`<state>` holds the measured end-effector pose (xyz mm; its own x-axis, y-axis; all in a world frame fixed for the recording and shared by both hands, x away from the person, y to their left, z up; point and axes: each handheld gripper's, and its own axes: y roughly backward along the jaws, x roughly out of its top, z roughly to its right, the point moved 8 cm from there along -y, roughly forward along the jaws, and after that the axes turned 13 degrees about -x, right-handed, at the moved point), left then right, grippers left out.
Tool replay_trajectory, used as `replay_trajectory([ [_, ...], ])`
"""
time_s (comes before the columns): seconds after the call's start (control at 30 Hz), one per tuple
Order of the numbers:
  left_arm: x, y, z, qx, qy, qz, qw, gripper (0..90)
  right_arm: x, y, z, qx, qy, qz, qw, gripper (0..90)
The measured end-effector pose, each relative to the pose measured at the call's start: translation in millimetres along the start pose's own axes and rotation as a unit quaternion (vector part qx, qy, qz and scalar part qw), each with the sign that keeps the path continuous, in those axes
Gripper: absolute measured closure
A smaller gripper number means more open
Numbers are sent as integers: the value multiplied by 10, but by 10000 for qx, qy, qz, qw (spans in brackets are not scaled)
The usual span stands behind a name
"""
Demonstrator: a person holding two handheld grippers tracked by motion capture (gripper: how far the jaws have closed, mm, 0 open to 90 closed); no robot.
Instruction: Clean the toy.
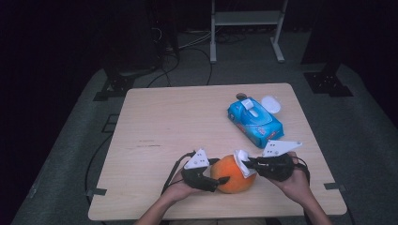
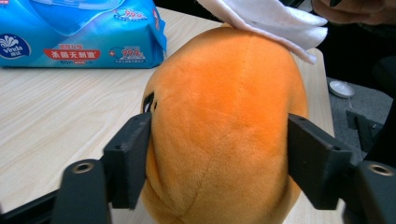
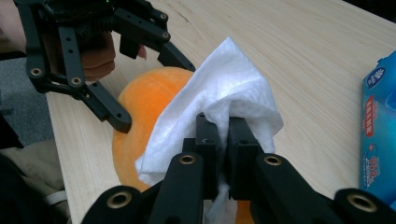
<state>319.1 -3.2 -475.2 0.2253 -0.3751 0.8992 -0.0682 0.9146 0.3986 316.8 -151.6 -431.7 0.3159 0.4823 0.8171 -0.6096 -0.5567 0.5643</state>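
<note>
Both forearms come in at the near edge of the wooden table (image 1: 155,122), and between them sits the biggest thing in play, an orange plush ball (image 1: 231,173), near the front edge and a little right of centre. It stays on the tabletop, presumably so its surface can be wiped without rolling off.

On its left the left gripper (image 1: 220,180) braces it: one black jaw lies against each flank of the ball (image 2: 224,126), the plush bulging slightly beside them, so this reads as a light steadying hold, not a hard squeeze.

From the right comes the right gripper (image 1: 248,164), its jaws pinched tight on a folded white wipe (image 3: 224,93), which is draped against the ball's upper right side, where rubbing would happen.

Farther back and to the right lies the blue wipes pack (image 1: 255,122), its flap up, close enough for another sheet. Just beyond it rests a small white lid (image 1: 271,103).
</note>
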Motion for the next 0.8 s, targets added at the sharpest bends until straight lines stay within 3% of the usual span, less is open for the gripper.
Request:
replay_trajectory([
  [0.13,-15,9,-27,-177,-136,35,9997,103,-84,-14,78,57,-174,-66,9998,842],
  [0.27,-91,-52,-40,-367,-109,13,9993,77,-136,3,136,127,-336,-43,9993,841],
  [0.33,-123,-109,-22,-429,-214,-54,9988,116,-136,0,123,148,-348,-38,9993,841],
  [0.4,-99,-98,-13,-348,-271,-7,9990,218,-126,-10,109,92,-315,-47,9994,842],
  [0.47,-34,-48,-12,-298,-196,116,9993,289,-94,-2,109,34,-348,3,9994,843],
  [0.63,262,200,66,-202,-269,415,9986,325,80,30,73,100,-446,339,9984,844],
  [0.7,274,242,76,-28,-372,258,9990,326,88,-8,70,123,-488,336,9982,844],
  [0.77,185,197,50,122,-392,-37,9992,325,30,-106,60,177,-567,198,9980,844],
  [0.8,153,160,50,76,-342,11,9994,325,-9,-154,45,163,-550,85,9983,845],
])
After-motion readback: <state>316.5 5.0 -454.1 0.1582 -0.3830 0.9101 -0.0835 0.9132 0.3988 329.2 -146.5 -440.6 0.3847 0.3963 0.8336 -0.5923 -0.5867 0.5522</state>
